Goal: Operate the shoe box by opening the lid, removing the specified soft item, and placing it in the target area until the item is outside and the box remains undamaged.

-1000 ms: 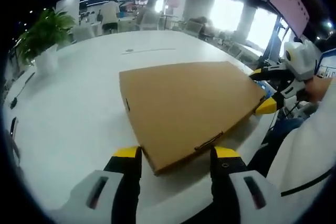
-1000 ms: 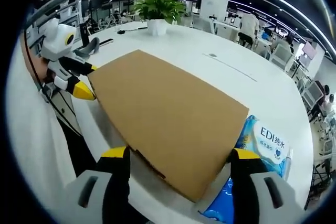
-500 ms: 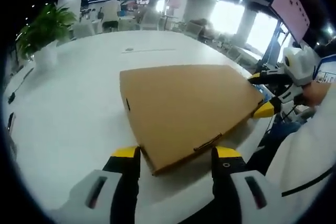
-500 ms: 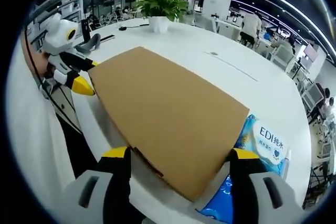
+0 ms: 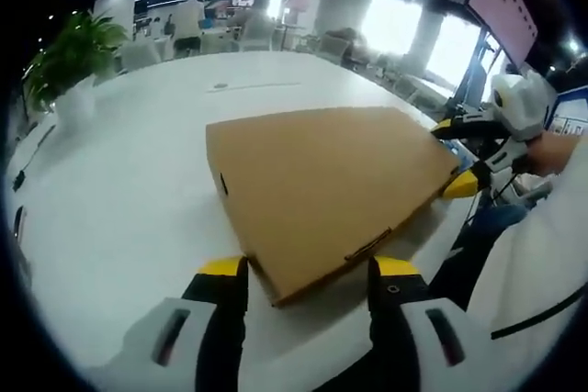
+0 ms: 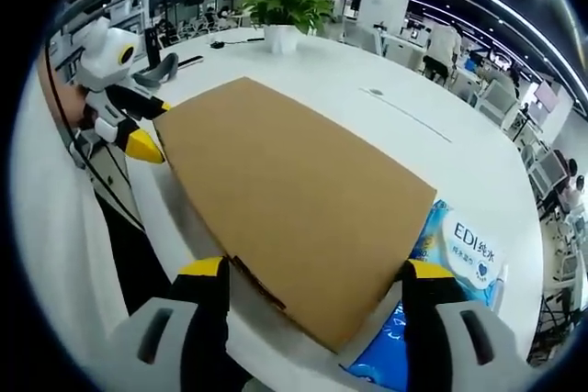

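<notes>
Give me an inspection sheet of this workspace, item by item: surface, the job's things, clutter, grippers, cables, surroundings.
Surface: white table, large.
Job's things: brown shoe box lying flat, lid shut; soft item not seen.
Clutter: blue tissue pack beside the box's far corner, touching or partly under it.
Grippers: left gripper and right gripper open, each straddling a near box edge, gripping nothing.
Cables: dark cable at the table's edge.
Surroundings: potted plant on the table; office desks and chairs behind.

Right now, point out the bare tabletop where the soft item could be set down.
Bare white table runs wide between the flat brown cardboard shoe box and the green potted plant, and beyond the box's far edge. Crowded: the blue tissue pack against one box corner, and the near table edge, where both claws sit.
</notes>
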